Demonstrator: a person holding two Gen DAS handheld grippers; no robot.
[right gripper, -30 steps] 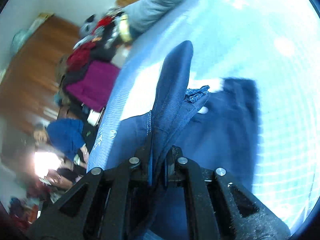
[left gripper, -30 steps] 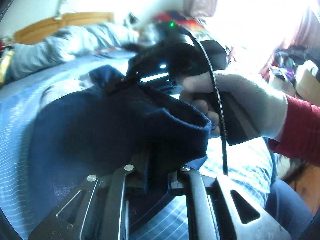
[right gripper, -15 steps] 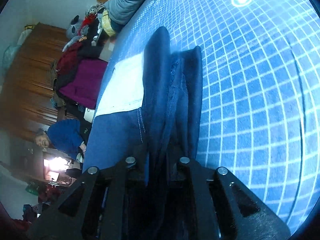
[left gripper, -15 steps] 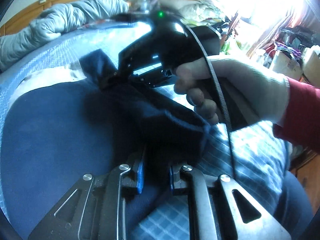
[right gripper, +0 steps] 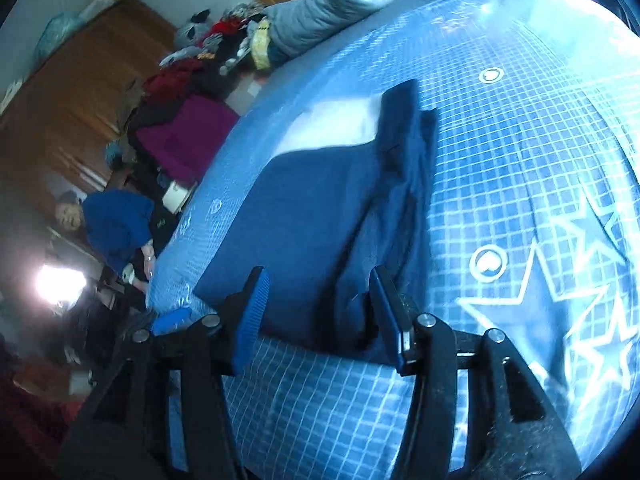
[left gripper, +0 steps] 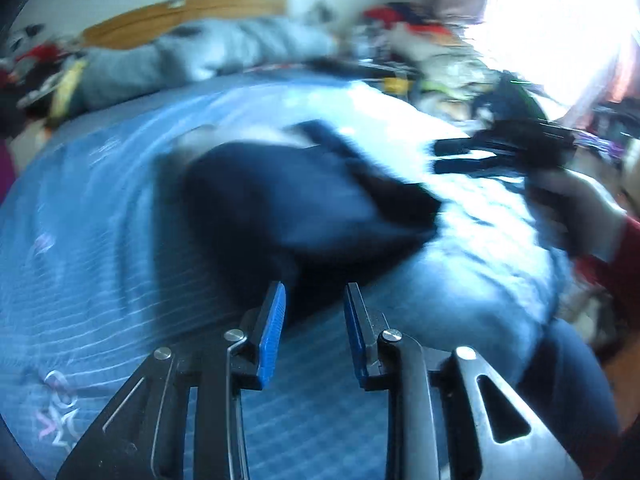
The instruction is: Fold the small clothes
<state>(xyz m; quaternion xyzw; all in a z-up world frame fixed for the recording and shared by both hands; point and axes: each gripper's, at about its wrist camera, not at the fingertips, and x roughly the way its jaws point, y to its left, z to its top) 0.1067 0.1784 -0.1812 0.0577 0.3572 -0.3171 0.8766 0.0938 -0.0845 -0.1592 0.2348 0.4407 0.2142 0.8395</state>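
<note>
A small dark navy garment [right gripper: 320, 216] lies folded on the blue checked bedspread [right gripper: 520, 160], with a doubled edge along its right side. My right gripper [right gripper: 318, 286] is open just above its near edge, blue pads wide apart, holding nothing. In the left wrist view the same garment [left gripper: 288, 200] is blurred and lies flat ahead of my left gripper [left gripper: 314, 300], which is open and holding nothing. The right gripper [left gripper: 500, 152] shows at the right of that view, held by a gloved hand [left gripper: 580, 208] with a red sleeve.
A white cloth [right gripper: 336, 124] lies beyond the garment. A grey duvet [right gripper: 340, 0] is bunched at the bed's head by a wooden headboard [left gripper: 180, 12]. Piled clothes and a magenta item [right gripper: 184, 136] sit beside the bed near a wooden wardrobe [right gripper: 72, 92]. A person in blue [right gripper: 112, 224] crouches there.
Both grippers have let go of the navy garment and opened. It now lies flat on the bed, and both grippers have drawn back from it.
</note>
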